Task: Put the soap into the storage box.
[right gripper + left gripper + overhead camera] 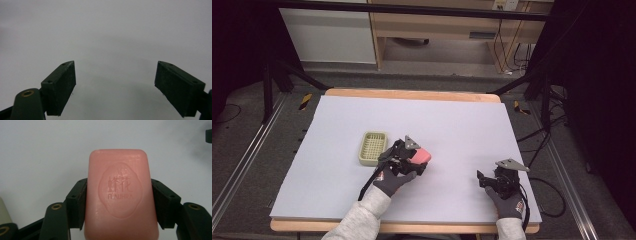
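Left gripper (412, 161), a bit left of centre in the high view, is clamped on a pink bar of soap (420, 155). In the left gripper view the soap (121, 195) sits mid-frame w/ both black pads pressed flat on its long sides and the stamped face up toward the camera. Side grip makes sense: the flat sides give the pads something square to bite, and the bar stays level w/o twisting. It looks lifted just clear of the table (452, 125), though I can't be sure of the gap.

Soap dish (373, 148), pale yellow w/ a ribbed floor, sits just left of the held bar in the high view, close but apart. Prob. the drop spot, so holding the bar flat suits laying it in face up.

Right gripper (496, 180) waits lower right of the high view, well apart from soap & dish, out of the way. In the right gripper view its jaws stand wide w/ nothing between them, just bare table (107, 37) beyond.

Next, judged: carry the bar left over the dish, lower, let go.
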Demonstrator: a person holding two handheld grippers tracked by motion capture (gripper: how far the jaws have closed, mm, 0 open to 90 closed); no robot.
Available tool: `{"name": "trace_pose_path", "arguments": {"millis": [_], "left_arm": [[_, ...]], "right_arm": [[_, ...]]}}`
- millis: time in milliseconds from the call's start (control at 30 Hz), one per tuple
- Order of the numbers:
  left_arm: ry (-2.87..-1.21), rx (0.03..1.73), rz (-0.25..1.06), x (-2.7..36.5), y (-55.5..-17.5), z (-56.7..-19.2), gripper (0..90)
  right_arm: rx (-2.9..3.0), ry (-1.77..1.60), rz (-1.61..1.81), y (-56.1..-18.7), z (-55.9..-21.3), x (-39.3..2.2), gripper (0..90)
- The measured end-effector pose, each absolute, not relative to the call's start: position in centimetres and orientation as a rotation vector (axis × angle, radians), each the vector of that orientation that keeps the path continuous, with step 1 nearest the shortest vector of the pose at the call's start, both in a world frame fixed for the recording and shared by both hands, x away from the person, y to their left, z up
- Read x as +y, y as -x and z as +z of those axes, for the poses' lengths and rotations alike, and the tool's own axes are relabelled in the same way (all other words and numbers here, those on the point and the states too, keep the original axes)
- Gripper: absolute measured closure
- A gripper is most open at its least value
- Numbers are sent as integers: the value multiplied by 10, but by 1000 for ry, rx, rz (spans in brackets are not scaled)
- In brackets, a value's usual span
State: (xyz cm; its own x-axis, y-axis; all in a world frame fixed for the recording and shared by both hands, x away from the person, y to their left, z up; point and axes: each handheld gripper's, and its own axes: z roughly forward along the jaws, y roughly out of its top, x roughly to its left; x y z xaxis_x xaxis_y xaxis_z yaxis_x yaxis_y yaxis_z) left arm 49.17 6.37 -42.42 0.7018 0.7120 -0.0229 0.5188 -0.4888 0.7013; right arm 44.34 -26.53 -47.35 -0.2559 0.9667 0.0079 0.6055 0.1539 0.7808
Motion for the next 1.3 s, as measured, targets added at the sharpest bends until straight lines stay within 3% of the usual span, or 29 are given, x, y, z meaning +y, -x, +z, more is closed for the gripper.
{"name": "trace_pose_path", "arguments": {"millis": [1300], "left_arm": [[-2060, 1090, 451, 157, -485, -405, 370]], "right_arm": [[1941, -1471, 918, -444, -474, -264, 172]]}}
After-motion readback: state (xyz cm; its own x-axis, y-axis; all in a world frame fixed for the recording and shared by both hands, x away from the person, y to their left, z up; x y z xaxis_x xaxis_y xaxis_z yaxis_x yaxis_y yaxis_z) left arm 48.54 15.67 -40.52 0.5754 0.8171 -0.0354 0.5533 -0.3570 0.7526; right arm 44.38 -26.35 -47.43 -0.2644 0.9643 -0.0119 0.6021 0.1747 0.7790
